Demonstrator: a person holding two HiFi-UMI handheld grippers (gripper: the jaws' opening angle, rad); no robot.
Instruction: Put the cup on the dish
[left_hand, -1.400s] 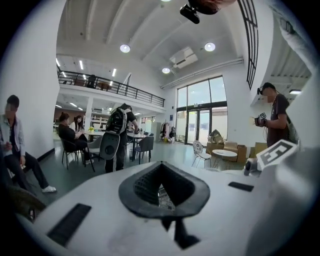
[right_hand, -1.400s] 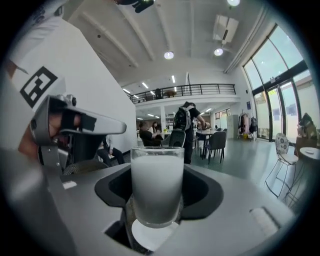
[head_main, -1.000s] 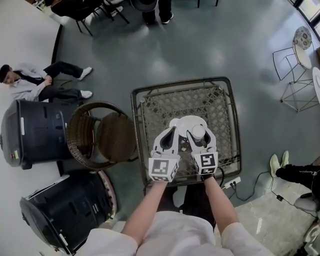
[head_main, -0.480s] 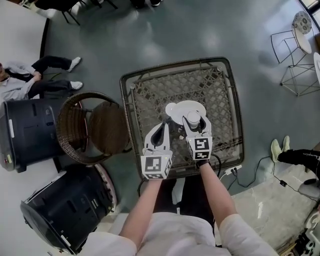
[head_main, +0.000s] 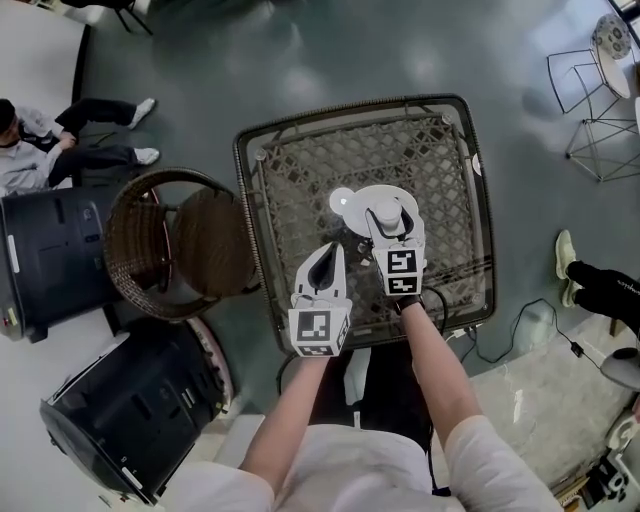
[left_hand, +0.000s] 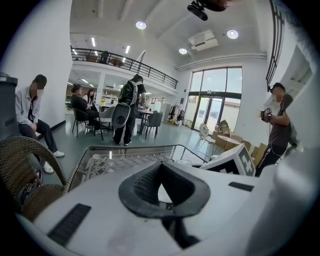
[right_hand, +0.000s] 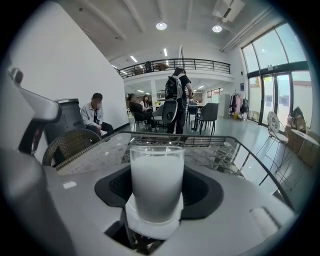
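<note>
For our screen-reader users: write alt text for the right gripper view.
A clear glass cup of white liquid sits gripped between the right claw's dark pads. Behind it lie a glass-topped wicker table and several people.

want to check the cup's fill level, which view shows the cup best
The right gripper view: the cup stands large and centred between the tongs of the right gripper, milky white nearly to its rim. The head view gives only a small glimpse from above, over the dish. The left gripper view hardly shows it.
</note>
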